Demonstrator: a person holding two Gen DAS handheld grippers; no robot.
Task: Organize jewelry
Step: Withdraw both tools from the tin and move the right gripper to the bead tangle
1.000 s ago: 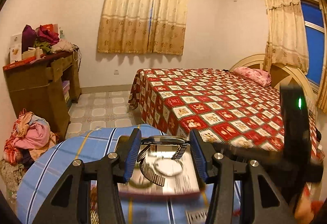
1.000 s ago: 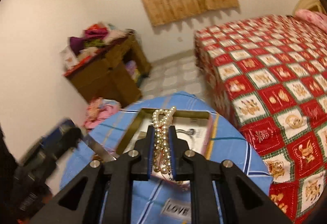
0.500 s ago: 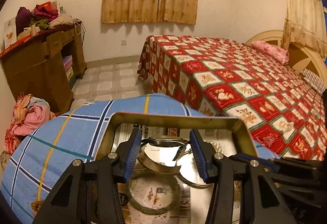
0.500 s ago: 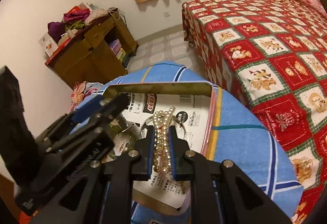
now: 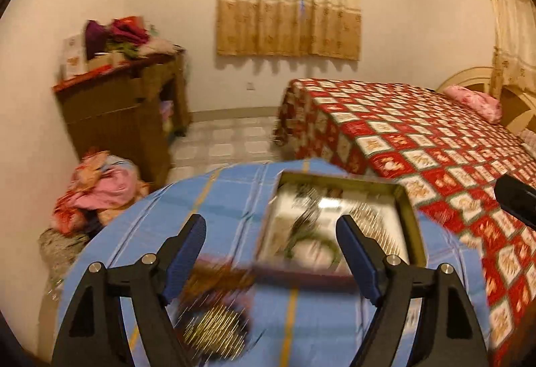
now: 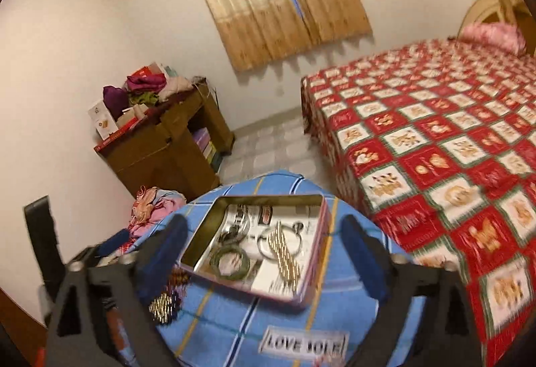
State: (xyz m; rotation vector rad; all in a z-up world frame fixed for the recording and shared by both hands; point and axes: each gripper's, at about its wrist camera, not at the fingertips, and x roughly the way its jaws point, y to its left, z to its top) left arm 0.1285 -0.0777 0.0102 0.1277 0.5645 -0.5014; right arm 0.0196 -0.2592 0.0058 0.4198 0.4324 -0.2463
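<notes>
A shallow metal tin [image 6: 268, 198] sits on a round table under a blue plaid cloth [image 6: 234, 326]. Inside it lie a pearl necklace [image 6: 284, 254], a green bangle [image 6: 231, 261], a silver ring [image 6: 268, 241] and a dark metal watch [image 6: 234, 233]. My right gripper [image 6: 264, 226] hovers in front of the tin, its jaws opening wide with nothing between them. My left gripper [image 5: 271, 233] is also drawn back from the tin [image 5: 338, 177], jaws opening and empty. A blurred heap of loose gold and dark jewelry [image 5: 214, 326] lies on the cloth below its fingers.
A bed with a red patchwork cover [image 6: 435, 132] runs along the right. A wooden desk piled with clothes [image 6: 160, 139] stands at the left wall, with a clothes heap [image 6: 154, 206] on the floor by the table. The other gripper's black body [image 5: 516, 203] shows at the right edge.
The right gripper let go of the pearl necklace, which now lies in the tin. The left gripper released the metal watch there too. Both pulled back from the tin with jaws spread.
</notes>
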